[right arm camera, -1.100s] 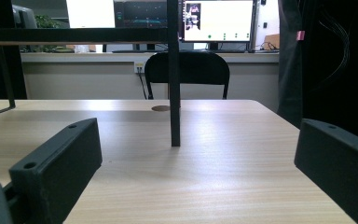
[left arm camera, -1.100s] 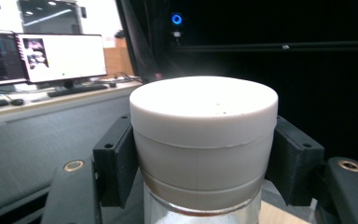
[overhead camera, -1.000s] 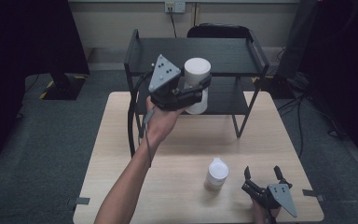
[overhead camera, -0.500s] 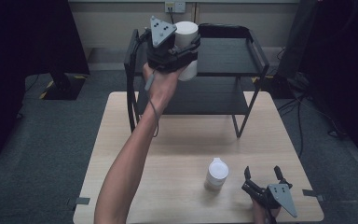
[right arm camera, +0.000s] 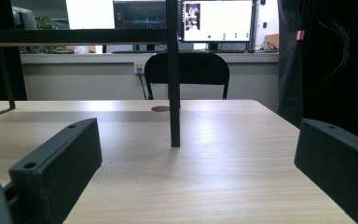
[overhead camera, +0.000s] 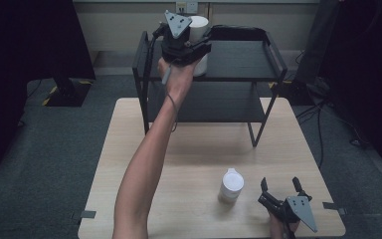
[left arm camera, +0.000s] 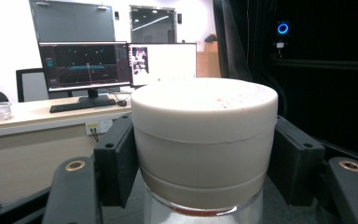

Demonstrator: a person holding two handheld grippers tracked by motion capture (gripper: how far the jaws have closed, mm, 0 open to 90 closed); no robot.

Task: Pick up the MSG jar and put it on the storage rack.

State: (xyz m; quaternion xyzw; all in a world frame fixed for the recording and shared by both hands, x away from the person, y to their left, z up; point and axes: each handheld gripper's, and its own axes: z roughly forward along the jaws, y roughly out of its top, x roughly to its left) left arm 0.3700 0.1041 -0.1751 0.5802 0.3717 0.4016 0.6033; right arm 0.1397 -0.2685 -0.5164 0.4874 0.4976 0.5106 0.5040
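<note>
Two tiers make up the black shelf rack (overhead camera: 273, 59) standing at the far end of my wooden surface (overhead camera: 129, 149). Above the rack's top tier, near its left end, my left claw (overhead camera: 199, 42) is clamped on a white-lidded jar (overhead camera: 197, 30), jaws pressed against both sides of the lid. Well in front of the rack sits a second white jar (overhead camera: 232, 185), and just right of it my right claw (overhead camera: 281, 185) rests with jaws spread, nothing between them

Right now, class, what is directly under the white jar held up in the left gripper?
The rack's black top shelf lies below the white jar held by the left gripper. Whether the jar's base touches it is hidden by the hand and jaws.
</note>
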